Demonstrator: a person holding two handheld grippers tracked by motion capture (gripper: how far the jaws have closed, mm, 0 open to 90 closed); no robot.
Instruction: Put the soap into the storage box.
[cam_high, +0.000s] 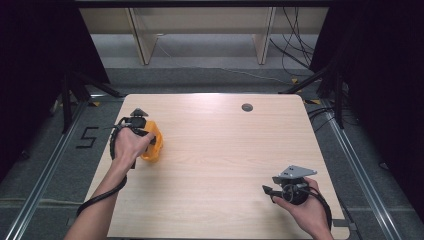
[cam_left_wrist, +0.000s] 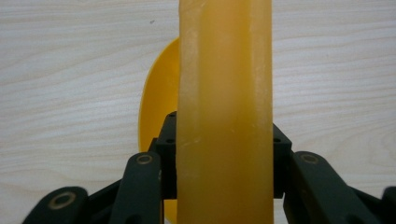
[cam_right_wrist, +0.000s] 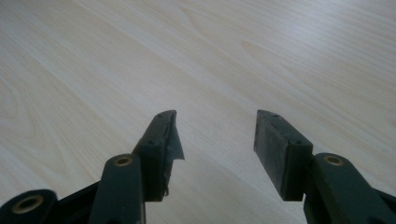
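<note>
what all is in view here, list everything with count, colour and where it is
yellow plastic object: 1, yellow-orange, left part of the table, clamped between the left gripper's jaws
table: 1, light wood, centre
grommet: 1, dark round, far edge of the table
wooden frame: 1, pale, on the floor beyond the table
cables: several, black, floor at far right
left gripper: 1, black, shut on the yellow plastic object
right gripper: 1, black, jaws apart, over the near right of the table
hands: 2, one on each gripper

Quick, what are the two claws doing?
Left claw: closed on the orange scoop.
Right claw: open, holding nothing.
</note>
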